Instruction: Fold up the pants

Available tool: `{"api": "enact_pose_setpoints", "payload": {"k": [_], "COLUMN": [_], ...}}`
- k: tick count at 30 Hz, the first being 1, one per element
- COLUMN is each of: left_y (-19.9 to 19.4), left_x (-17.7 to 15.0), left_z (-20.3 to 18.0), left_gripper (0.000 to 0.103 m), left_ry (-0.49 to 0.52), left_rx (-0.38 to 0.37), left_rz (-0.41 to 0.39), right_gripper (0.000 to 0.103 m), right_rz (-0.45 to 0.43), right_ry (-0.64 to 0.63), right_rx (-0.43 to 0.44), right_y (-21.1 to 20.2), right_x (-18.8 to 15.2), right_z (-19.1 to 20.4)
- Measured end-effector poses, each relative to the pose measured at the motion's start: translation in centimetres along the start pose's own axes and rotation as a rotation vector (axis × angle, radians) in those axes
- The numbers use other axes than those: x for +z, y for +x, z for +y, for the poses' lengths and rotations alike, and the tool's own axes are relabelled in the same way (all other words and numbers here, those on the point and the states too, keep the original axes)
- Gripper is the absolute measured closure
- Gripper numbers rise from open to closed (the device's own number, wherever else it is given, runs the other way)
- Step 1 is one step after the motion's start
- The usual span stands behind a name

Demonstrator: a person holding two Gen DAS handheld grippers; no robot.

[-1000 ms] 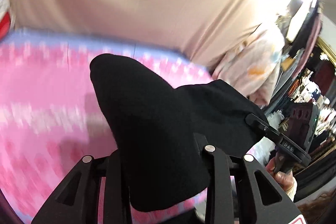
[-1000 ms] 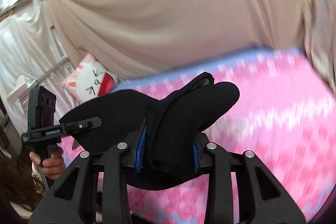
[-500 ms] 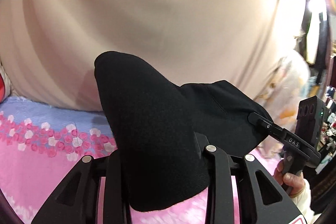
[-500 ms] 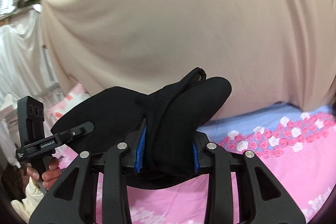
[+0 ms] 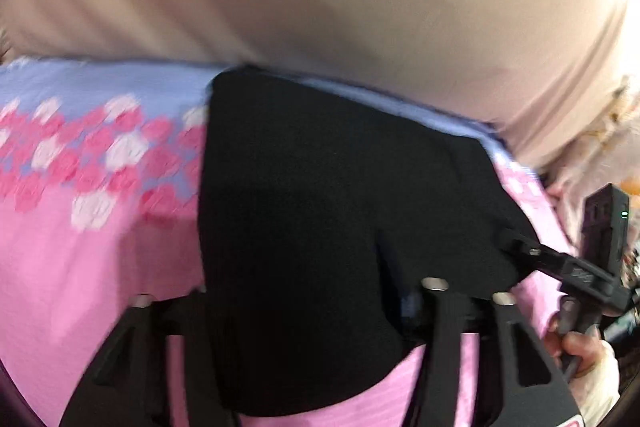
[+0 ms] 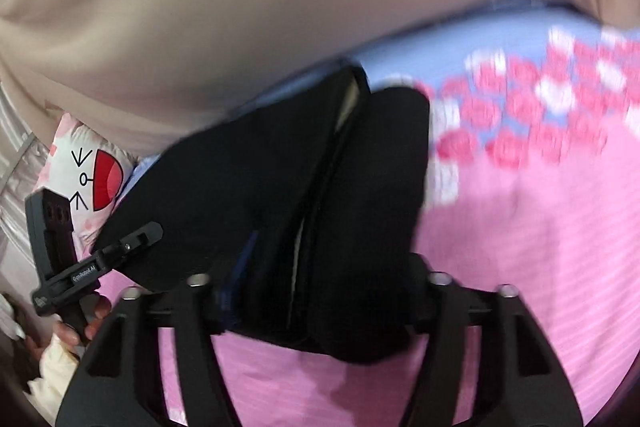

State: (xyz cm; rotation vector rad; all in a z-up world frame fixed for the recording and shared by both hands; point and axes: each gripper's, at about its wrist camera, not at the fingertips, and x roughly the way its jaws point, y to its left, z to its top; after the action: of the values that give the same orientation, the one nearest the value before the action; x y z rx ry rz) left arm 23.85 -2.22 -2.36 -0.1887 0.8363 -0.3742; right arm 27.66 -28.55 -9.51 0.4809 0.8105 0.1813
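Both the left hand-held gripper (image 5: 304, 307) and right hand-held gripper (image 6: 316, 287) grasp the black pants (image 5: 320, 207) above the pink bed (image 5: 80, 287).

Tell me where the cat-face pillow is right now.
The cat-face pillow shows only in the right wrist view, at the left edge behind the black pants, just above the left gripper and under the beige curtain.

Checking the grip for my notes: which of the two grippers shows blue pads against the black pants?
The right gripper: a blue pad shows beside the pants. The left gripper shows only black fingers.
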Motion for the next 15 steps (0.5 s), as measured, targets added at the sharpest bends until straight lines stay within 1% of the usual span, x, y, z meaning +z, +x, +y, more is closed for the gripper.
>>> {"api": "enact_pose_setpoints", "payload": {"k": [2,3,5,6,7,8,9,10,11,12,13,14,15], "left_y": [-0.8,-2.0,-5.0,-7.7,-9.3,-11.4,-12.6,-13.3,-13.8,-13.4,-13.1,-12.5,-12.0], "left_x": [-0.5,-0.9,-1.5,-1.9,-2.1,-2.1,-2.0,-1.5,-0.6,0.2,0.8,1.1,1.3], "left_z": [0.6,1.0,1.4,1.6,1.7,1.4,1.1,0.2,-1.0,-2.1,-3.1,-4.3,-5.1], "left_gripper": [0.023,0.023,0.023,0.022,0.021,0.017,0.016,0.016,0.016,0.016,0.016,0.016,0.016], "left_ry": [-0.021,-0.025,-0.015,-0.007,-0.006,-0.002,0.008,0.019,0.032,0.038,0.05,0.061,0.067], "left_rx": [0.047,0.066,0.102,0.123,0.143,0.183,0.208,0.236,0.265,0.272,0.282,0.321,0.349], "left_rz": [-0.004,-0.023,-0.058,-0.098,-0.123,-0.165,-0.188,-0.206,-0.216,-0.215,-0.215,-0.209,-0.199], "right_gripper": [0.038,0.033,0.032,0.032,0.032,0.036,0.045,0.046,0.046,0.046,0.043,0.043,0.043], "right_rz": [-0.004,-0.021,-0.092,-0.137,-0.197,-0.233,-0.247,-0.24,-0.222,-0.198,-0.136,-0.076,-0.036], "right_ry": [0.022,0.028,0.041,0.05,0.05,0.036,0.007,-0.046,-0.098,-0.145,-0.187,-0.195,-0.19], "right_rx": [0.007,-0.009,-0.057,-0.091,-0.113,-0.114,-0.111,-0.126,-0.148,-0.157,-0.148,-0.152,-0.167], "right_y": [-1.2,-2.6,-6.0,-7.9,-10.3,-11.8,-12.7,-13.0,-12.4,-11.4,-9.0,-6.6,-4.8], "right_x": [-0.3,-0.6,-1.4,-1.8,-2.2,-2.2,-1.8,-0.9,0.1,0.9,1.8,2.5,2.6], "right_z": [-0.5,-0.7,-1.2,-1.5,-1.4,-0.9,-0.1,1.5,3.2,4.7,6.0,6.4,6.2]}}
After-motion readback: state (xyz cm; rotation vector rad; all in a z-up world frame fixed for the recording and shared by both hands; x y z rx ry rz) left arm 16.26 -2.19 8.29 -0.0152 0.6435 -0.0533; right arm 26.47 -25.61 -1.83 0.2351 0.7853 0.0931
